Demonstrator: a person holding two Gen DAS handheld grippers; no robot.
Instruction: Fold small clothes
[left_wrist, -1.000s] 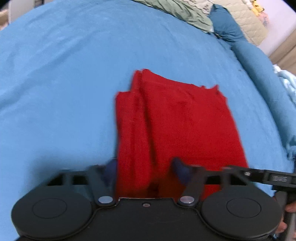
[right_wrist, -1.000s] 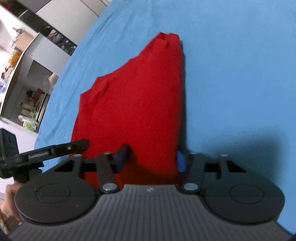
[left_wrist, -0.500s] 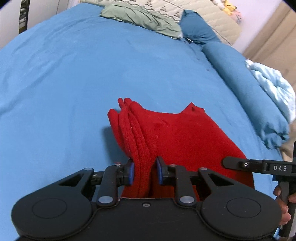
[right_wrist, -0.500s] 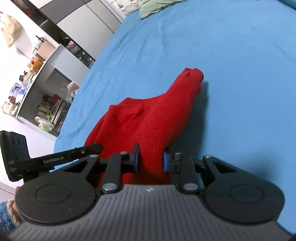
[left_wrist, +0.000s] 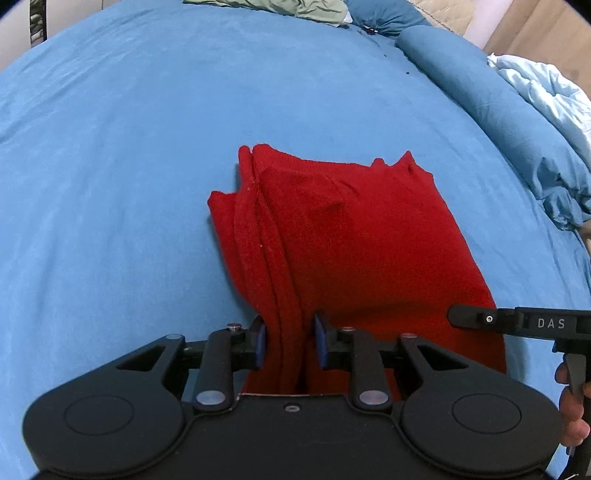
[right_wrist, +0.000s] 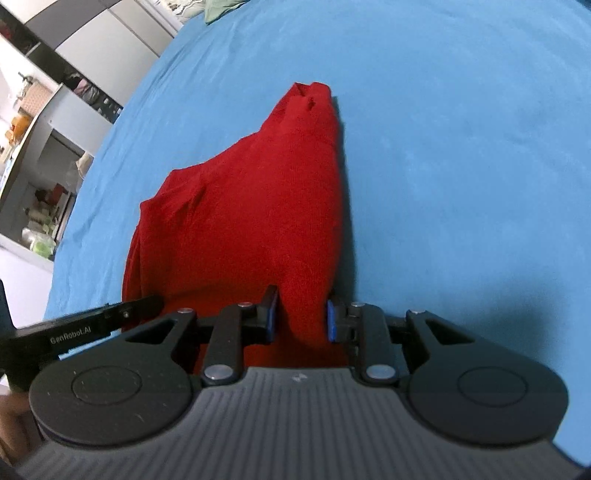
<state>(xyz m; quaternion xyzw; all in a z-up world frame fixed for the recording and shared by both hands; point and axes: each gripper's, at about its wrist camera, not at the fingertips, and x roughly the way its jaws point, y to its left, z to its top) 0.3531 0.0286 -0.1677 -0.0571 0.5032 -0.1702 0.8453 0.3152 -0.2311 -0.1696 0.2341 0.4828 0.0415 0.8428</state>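
The left gripper (left_wrist: 289, 345) has its two blue pads (left_wrist: 260, 345) drawn in on the bunched layers of the red garment (left_wrist: 343, 240), at the cloth's near left corner. The folds fill the narrow gap between the pads, so the jaws stand only a little apart and pinch the cloth. The right gripper (right_wrist: 302, 319) does the same at the near right corner: its blue pads (right_wrist: 331, 320) sit on either side of a thick ridge of the red garment (right_wrist: 251, 206), jaws nearly closed and pressed on the fabric.

From both grips the cloth runs away and down onto the blue bedsheet (left_wrist: 110, 166). Its far edge, with small points and a stacked left fold, seems to rest on the sheet, though the fisheye makes it hard to tell how much of the middle is lifted. In the left wrist view the right gripper's body (left_wrist: 524, 325) reaches in at the right edge, just beside the garment's right border.

Bare blue sheet lies wide to the left of the garment and beyond it. To the right a rolled blue bolster (left_wrist: 491, 107) and a pale blue quilt (left_wrist: 546, 92) close off that side. At the far end lies a green cloth (left_wrist: 295, 7). In the right wrist view, the bed's left edge drops off toward grey shelves (right_wrist: 40, 155).
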